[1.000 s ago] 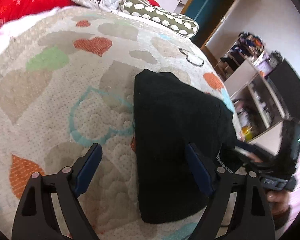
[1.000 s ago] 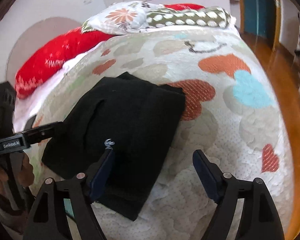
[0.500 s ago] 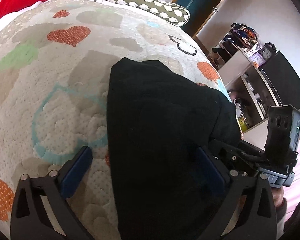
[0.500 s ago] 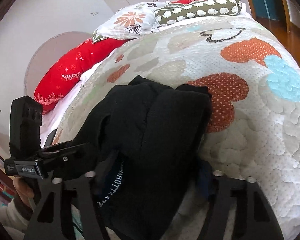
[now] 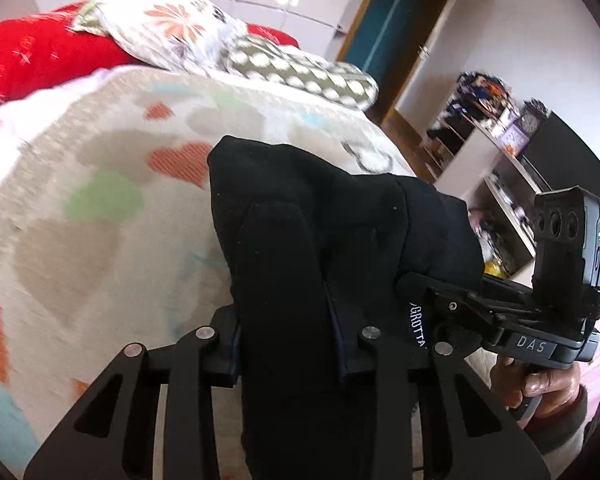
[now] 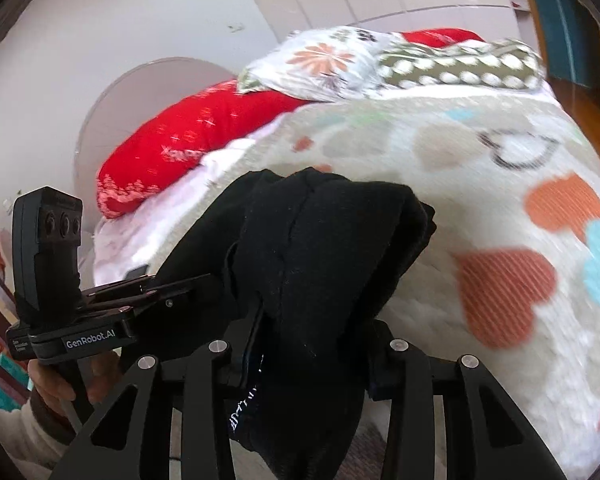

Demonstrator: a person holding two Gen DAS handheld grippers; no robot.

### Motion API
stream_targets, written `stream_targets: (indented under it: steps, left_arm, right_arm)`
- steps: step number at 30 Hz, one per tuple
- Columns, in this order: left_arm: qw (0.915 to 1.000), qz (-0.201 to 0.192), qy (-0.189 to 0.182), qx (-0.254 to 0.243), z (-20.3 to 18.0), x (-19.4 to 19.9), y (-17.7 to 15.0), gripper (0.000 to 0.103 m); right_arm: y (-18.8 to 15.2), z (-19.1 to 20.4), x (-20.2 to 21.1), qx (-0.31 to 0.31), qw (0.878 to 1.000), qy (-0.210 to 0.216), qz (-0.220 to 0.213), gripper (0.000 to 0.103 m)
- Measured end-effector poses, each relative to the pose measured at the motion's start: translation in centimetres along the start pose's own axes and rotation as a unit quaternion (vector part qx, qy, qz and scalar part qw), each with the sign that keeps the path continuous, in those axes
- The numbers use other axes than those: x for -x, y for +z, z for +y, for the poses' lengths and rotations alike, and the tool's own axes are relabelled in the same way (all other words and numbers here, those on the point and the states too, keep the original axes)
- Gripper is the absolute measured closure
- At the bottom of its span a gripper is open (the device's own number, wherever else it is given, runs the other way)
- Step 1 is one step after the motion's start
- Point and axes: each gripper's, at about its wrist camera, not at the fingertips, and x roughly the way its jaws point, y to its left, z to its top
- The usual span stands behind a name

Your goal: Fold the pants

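The folded black pants are lifted at their near edge above the heart-patterned bed quilt. My left gripper is shut on the near edge of the pants; the cloth bulges between its jaws. My right gripper is shut on the same near edge, also shown as black pants in the right wrist view. The right gripper shows in the left wrist view, close on the right. The left gripper shows in the right wrist view, close on the left. White lettering marks the waistband.
Pillows lie at the bed's far end: a red one, a floral one and a green dotted one. Shelves with clutter and a teal door stand to the right. Wooden floor lies beyond the bed.
Both grippers closed on the near edge of the pants and lifted it off the quilt. The cameras tilted up, so the pillows and wall now fill more of the view.
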Motion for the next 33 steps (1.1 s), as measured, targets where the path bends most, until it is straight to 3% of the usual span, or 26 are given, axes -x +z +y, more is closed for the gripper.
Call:
stream_targets:
  steps: [7, 16, 17, 20, 21, 22, 25, 28, 33]
  left_arm:
    - [0.998, -0.016, 0.06, 0.01, 4.6, 1.4, 2.1, 0.072]
    - [0.9939, 0.015, 0.089, 0.063, 10.2, -0.7, 1.3, 0.071]
    - [0.9931, 0.025, 0.092, 0.069, 10.7, -1.3, 1.0, 0.069]
    - [0.988, 0.042, 0.09, 0.118, 13.2, -2.8, 0.0, 0.041]
    - [0.986, 0.04, 0.09, 0.135, 14.0, -2.7, -0.3, 0.027]
    - [0.9838, 0.039, 0.092, 0.149, 14.7, -2.4, -0.5, 0.024]
    - [0.98, 0.036, 0.097, 0.17, 15.3, -1.0, -0.6, 0.024]
    - [0.9808, 0.017, 0.13, 0.144, 13.7, 0.6, -0.5, 0.024]
    - [0.9836, 0.006, 0.141, 0.113, 11.8, 0.9, -0.5, 0.024]
  right_arm:
    - [3.0, 3.2, -5.9, 0.019, 0.999, 0.036, 0.014, 0.064]
    - [4.2, 4.7, -13.5, 0.031, 0.996, 0.045, 0.073, 0.062]
    - [4.1, 4.6, -14.4, 0.029, 0.995, 0.036, 0.083, 0.059]
    - [3.5, 4.2, -16.0, 0.042, 0.994, -0.013, 0.099, 0.044]
    - [3.5, 4.0, -15.6, 0.038, 0.994, -0.016, 0.097, 0.044]
    - [3.7, 3.8, -15.0, 0.033, 0.995, -0.016, 0.094, 0.045]
    - [4.8, 4.3, -12.6, 0.05, 0.996, -0.047, 0.063, 0.044]
    - [6.0, 6.0, -10.5, 0.08, 0.995, -0.045, 0.032, 0.052]
    - [7.3, 9.4, -13.1, 0.148, 0.986, -0.049, 0.05, 0.061]
